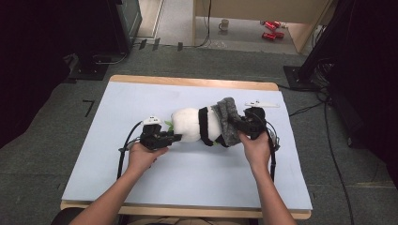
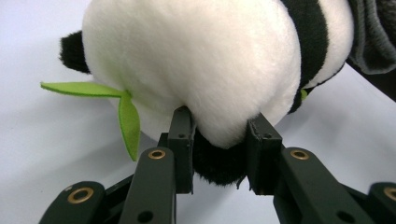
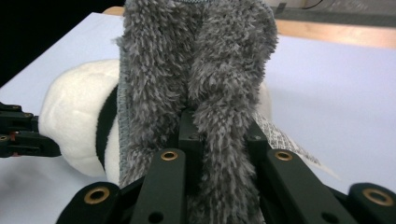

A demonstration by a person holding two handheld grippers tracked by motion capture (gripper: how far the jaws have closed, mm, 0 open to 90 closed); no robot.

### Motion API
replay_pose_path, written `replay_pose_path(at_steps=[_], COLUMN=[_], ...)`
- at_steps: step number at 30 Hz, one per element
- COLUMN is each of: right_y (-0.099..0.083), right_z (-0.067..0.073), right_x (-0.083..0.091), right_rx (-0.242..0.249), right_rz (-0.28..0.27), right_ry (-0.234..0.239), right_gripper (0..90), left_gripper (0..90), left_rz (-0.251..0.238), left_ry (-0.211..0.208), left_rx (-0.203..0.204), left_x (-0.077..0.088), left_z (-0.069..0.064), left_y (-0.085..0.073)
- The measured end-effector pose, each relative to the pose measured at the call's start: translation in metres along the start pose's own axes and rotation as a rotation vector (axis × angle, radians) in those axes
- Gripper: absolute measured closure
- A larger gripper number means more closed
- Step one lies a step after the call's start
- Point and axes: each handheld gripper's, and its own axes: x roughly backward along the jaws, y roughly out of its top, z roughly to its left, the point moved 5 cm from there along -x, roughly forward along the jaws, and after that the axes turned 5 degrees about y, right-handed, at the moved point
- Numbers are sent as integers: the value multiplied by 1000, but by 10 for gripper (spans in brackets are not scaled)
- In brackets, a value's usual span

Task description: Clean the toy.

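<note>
A plush panda (image 1: 195, 124) lies on its side in the middle of the pale blue table (image 1: 187, 168). Green felt leaves (image 2: 122, 108) stick out beside its white body (image 2: 205, 60). My left gripper (image 1: 174, 138) is shut on the panda's left end, where its jaws pinch white and black plush (image 2: 219, 154). A grey fuzzy cloth (image 1: 229, 119) covers the panda's right end. My right gripper (image 1: 238, 125) is shut on a fold of that cloth (image 3: 224, 121), which stands up between its jaws. Beyond the cloth the panda's white body (image 3: 74, 116) shows, and the left gripper's jaws (image 3: 21, 135) are at the far left.
A white label (image 3: 285, 140) hangs from the plush under the cloth. A small white object (image 1: 261, 104) lies on the table behind the right gripper. The table's wooden edge (image 1: 187, 82) runs along the back. Cables (image 1: 124, 150) trail from both grippers. Dark stands flank the table.
</note>
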Motion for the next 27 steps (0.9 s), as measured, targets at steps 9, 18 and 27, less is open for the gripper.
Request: replay_pose_path(at_steps=[9,18,27], right_y=[-9,14,20], right_z=[-32,-3,57], right_x=[11,28,1], right_rx=[-80,-39,72], right_rz=[26,-41,-6], right_ry=[-81,-14,108], right_gripper=[774,774,774], left_gripper=[681,676,676], left_rz=[7,0,-8], left_ry=[-11,-25,-13], left_rx=[24,55,32], left_x=[-1,-1,1], left_z=[3,3,-6], left_y=[1,2,-1])
